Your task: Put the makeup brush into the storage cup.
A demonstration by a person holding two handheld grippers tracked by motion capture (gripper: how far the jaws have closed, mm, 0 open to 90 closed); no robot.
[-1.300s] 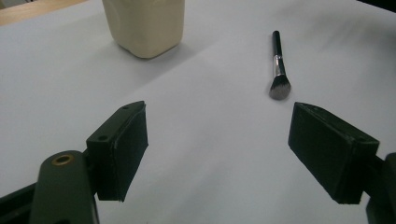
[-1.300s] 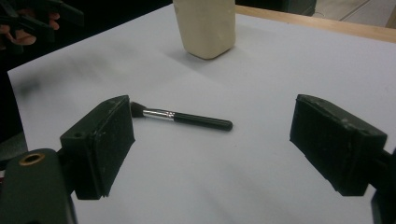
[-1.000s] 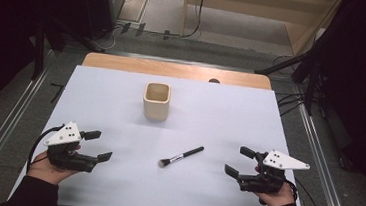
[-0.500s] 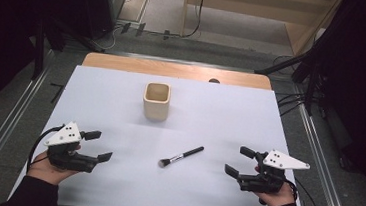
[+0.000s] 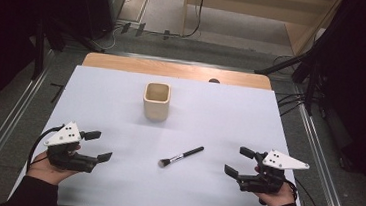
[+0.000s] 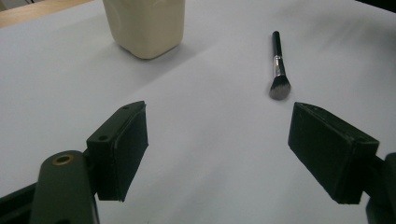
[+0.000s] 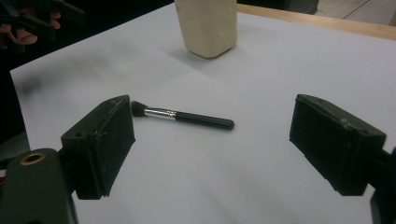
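Makeup brush (image 5: 181,156) lying flat on the white surface (image 5: 220,111), between both grippers, cup (image 5: 156,100) well behind it. Left gripper (image 5: 96,145) and right gripper (image 5: 239,161) fingers both spread wide, holding nothing

Cream cup (image 5: 156,101), black brush (image 5: 181,156), seemingly silver-banded, white table (image 5: 230,112).

Matt white table (image 5: 121,102), glossy-handled brush (image 5: 181,157)

Black makeup brush (image 5: 181,157) – flat, mid-table
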